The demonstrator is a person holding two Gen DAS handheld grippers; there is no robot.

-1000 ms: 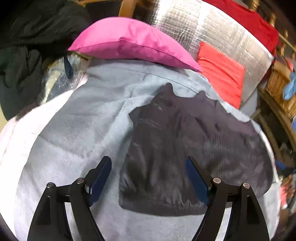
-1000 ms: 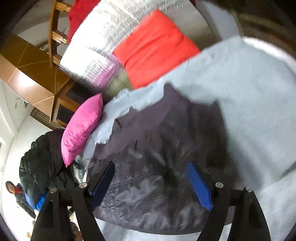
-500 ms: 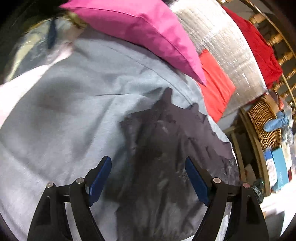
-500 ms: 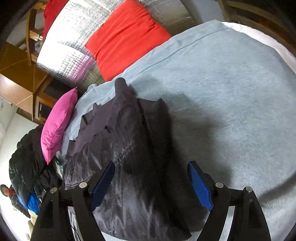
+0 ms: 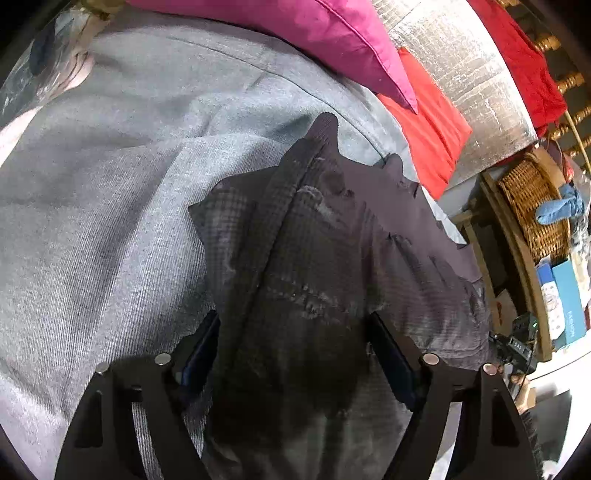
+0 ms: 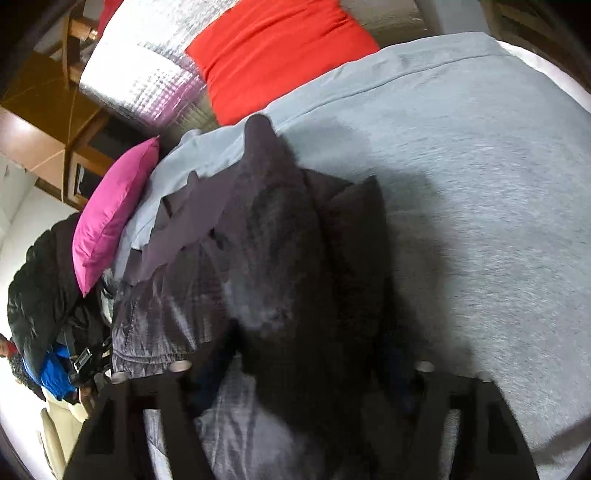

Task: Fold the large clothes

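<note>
Dark garment lies bunched on grey sheet, below pink pillow and red cushion. Left gripper low over garment, jaws closing, raised fold between them; pads not seen pressing. Right gripper likewise closing around dark ridge of cloth; contact unclear in blur. Wicker basket at right.

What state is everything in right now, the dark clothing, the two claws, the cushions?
Dark garment: rumpled, lying on the grey bed cover.
Left gripper: closing, garment between its jaws.
Right gripper: closing, garment between its jaws.
Pink cushion: resting on the cover's far edge.
Red cushion: leaning on the silver pad.
</note>
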